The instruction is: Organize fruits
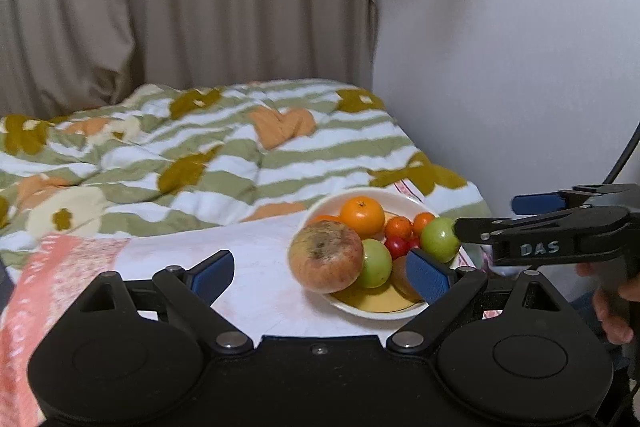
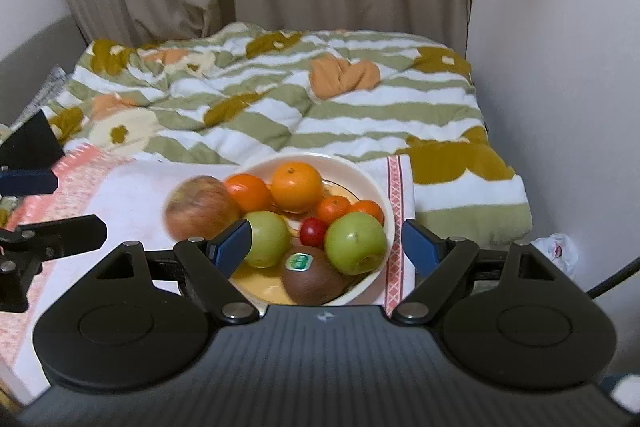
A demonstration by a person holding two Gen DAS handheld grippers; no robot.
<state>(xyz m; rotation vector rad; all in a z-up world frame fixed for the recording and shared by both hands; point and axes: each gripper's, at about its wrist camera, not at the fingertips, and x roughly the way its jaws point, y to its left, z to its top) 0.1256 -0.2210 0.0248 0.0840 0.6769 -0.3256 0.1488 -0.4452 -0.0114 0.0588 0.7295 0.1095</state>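
The left gripper stands wide with nothing between its blue pads; the right gripper is spread wide too, empty; just ahead of it sits the round cream ceramic bowl on a white cloth with pink trim, holding a large blotchy red apple, two green apples, oranges, a small red fruit and a brown stickered kiwi.
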